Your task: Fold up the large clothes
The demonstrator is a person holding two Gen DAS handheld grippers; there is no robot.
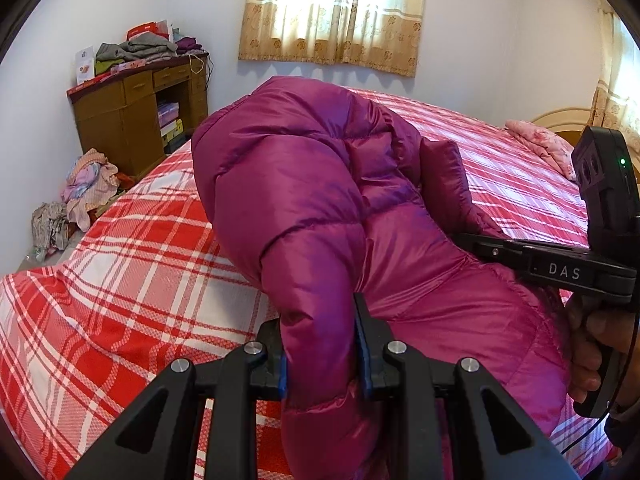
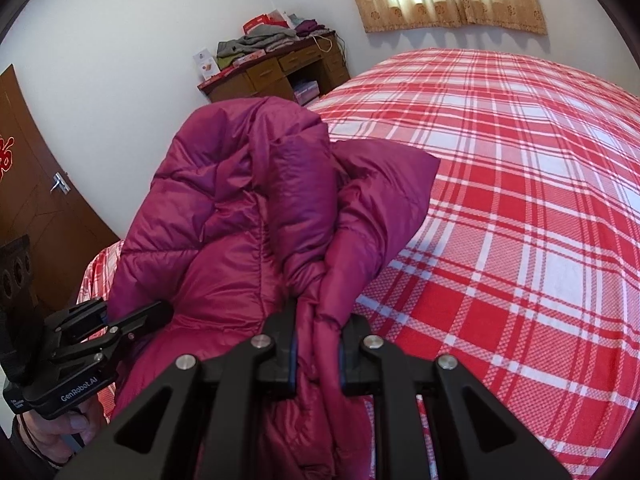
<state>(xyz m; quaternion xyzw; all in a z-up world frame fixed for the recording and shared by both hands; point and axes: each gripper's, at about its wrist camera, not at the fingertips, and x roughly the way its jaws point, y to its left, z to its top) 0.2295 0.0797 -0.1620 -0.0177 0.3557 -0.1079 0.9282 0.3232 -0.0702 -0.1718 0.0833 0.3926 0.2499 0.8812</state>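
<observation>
A magenta quilted down jacket hangs bunched over the red and white plaid bedspread. My left gripper is shut on a thick puffy fold of the jacket. In the right wrist view the jacket rises in front of the camera, and my right gripper is shut on a gathered fold of it. In the left wrist view the right gripper reaches into the jacket from the right, held by a hand. In the right wrist view the left gripper shows at the lower left, its tips buried in the fabric.
A wooden desk piled with folded clothes stands in the far corner, with a heap of clothes on the floor beside it. A pink pillow lies near the headboard. A brown door is at the left. Curtains cover the window.
</observation>
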